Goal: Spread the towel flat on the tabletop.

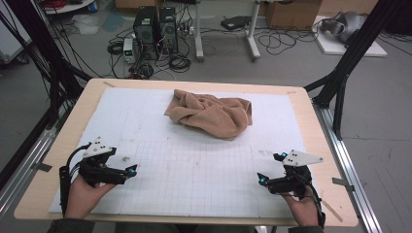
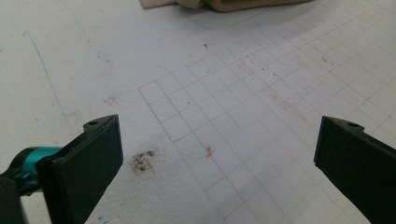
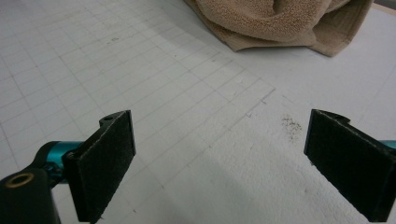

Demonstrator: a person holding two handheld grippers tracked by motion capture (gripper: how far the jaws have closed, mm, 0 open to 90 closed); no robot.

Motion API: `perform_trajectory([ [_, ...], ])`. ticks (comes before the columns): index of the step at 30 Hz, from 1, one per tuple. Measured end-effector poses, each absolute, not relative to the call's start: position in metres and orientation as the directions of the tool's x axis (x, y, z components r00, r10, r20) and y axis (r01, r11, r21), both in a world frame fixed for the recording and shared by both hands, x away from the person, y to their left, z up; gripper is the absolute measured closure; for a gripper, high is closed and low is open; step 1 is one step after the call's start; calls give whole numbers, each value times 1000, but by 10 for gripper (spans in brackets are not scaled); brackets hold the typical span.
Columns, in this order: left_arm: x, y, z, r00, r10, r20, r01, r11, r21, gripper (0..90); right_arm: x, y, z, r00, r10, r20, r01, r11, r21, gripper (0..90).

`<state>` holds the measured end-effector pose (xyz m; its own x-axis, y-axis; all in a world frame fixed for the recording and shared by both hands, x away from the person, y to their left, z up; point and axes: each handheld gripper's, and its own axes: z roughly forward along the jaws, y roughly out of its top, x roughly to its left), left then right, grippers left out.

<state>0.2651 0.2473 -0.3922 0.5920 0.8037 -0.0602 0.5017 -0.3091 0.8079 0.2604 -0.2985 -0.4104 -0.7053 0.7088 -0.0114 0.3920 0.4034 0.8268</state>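
High view overhead facing forward, both gripper views low, sharing towel (image 1: 210, 114).

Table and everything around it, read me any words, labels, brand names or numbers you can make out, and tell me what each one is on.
None can be read.
Mat: a printed grid and stains, no writing.
Towel: no tag or label in view.
Left gripper and right gripper: no markings to be made out.
Computer towers and boxes on the floor: too small and blurred to tell whether they bear any text.

Both grippers, left gripper (image 1: 131, 171) and right gripper (image 1: 261, 179), are black with teal fittings, grey three-cornered plates, black trailing cables.
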Motion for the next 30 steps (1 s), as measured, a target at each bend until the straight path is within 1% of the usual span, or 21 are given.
perform_trajectory([
  [15, 267, 244, -392, 605, 794, -65, 500, -315, 806, 17, 275, -293, -411, -718, 696, -5, 391, 410, 824, 79],
  [22, 268, 243, -390, 610, 790, -63, 493, -315, 811, 17, 291, -278, -404, -735, 678, -4, 383, 419, 823, 79],
  [30, 268, 244, -388, 614, 787, -60, 486, -316, 815, 17, 318, -258, -394, -754, 657, -14, 369, 441, 818, 79],
])
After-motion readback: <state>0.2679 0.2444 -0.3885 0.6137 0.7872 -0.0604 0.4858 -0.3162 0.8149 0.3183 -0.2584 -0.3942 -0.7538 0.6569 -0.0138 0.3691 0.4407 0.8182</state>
